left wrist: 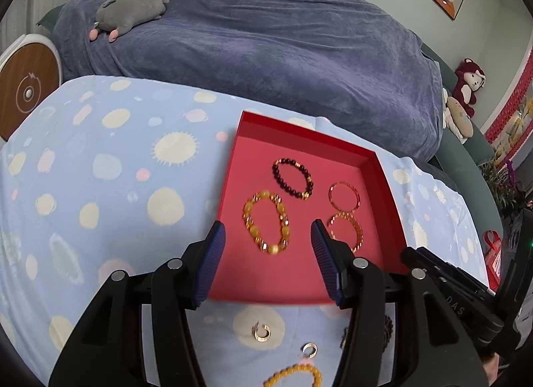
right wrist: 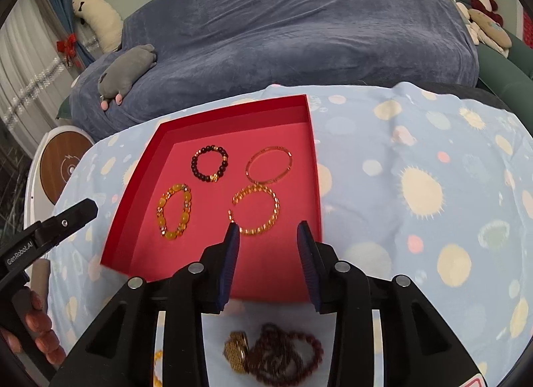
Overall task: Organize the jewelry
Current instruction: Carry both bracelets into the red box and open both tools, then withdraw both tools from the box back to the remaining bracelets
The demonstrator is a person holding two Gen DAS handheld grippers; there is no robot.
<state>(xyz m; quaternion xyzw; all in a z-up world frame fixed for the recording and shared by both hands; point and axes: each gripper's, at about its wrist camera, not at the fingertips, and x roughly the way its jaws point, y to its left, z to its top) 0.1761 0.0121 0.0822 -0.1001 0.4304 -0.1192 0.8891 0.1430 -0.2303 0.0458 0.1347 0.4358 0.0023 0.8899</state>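
Both grippers stand with jaws wide apart and nothing between them. The left gripper (left wrist: pixel 268 230) hangs over the near part of the red box (left wrist: pixel 386 180), its blue pads framing the yellow bead bracelet (left wrist: pixel 266 220) that lies on the box floor. The right gripper (right wrist: pixel 268 230) hovers above the box's near edge, just short of the gold chain bracelet (right wrist: pixel 258 208).

Also in the box lie a dark bead bracelet (right wrist: pixel 210 163) and a thin gold bangle (right wrist: pixel 269 165), all apart from one another. The box rests on a blue spotted cloth (right wrist: pixel 416 187).

The left tool's body reads "GenRobot.AI" in the right view.

Only the left view shows two small gold rings (left wrist: pixel 261 332) and another yellow bracelet (left wrist: pixel 296 373) on the cloth before the box. Only the right view shows a dark red bead necklace (right wrist: pixel 286 353) heaped beside a gold piece (right wrist: pixel 236 348).
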